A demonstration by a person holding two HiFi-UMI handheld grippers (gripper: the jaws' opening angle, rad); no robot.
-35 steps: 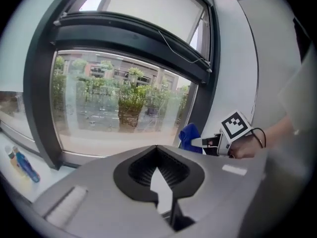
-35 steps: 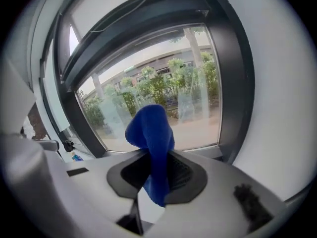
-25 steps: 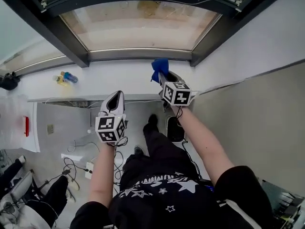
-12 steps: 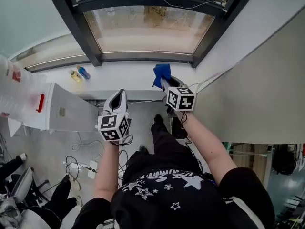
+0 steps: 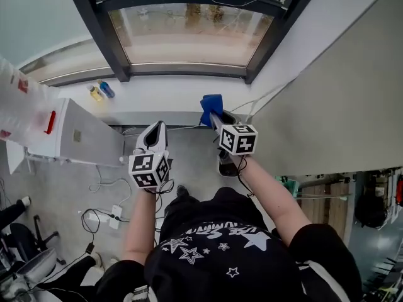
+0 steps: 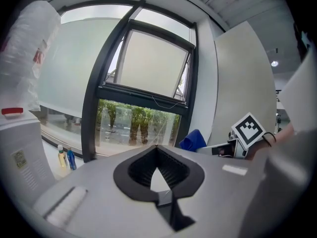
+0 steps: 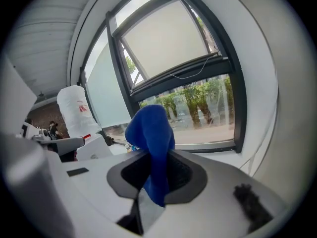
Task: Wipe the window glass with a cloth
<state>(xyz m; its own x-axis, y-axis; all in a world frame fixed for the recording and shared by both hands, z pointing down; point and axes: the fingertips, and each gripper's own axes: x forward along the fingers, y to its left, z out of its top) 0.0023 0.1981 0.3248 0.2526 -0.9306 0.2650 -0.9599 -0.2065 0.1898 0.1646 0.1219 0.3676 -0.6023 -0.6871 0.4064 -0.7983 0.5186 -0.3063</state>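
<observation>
Two grippers are up in front of the window, and only one carries anything. The right gripper (image 5: 214, 113) is clamped on the blue cloth (image 5: 211, 102), which bunches above its tips and hangs down between the jaws. The left gripper (image 5: 155, 129) has its jaws together at the tips with nothing between them. It sits at 8 o'clock of the right one, a little apart.

Change over the last second: both grippers keep almost the same places in the head view, and the grip on the cloth is the same. The surroundings have swung. A white cabinet (image 5: 85, 137) has come in at 9 o'clock. The two small bottles (image 5: 101, 91) have shifted slightly along the sill (image 5: 157, 99) at 10 o'clock. The leg that reached forward is now back under the body.

Location: the window glass (image 5: 189, 33) is at 12 o'clock. The cloth is over the near edge of the sill, at 6 o'clock of the pane and clear of it.

Reading: the person looks to have squared up to the window, not begun wiping. The cloth is no closer to the pane than it was. No contact with the glass yet, so the wipe seems still to come, with a reach toward 12 o'clock needed first.
</observation>
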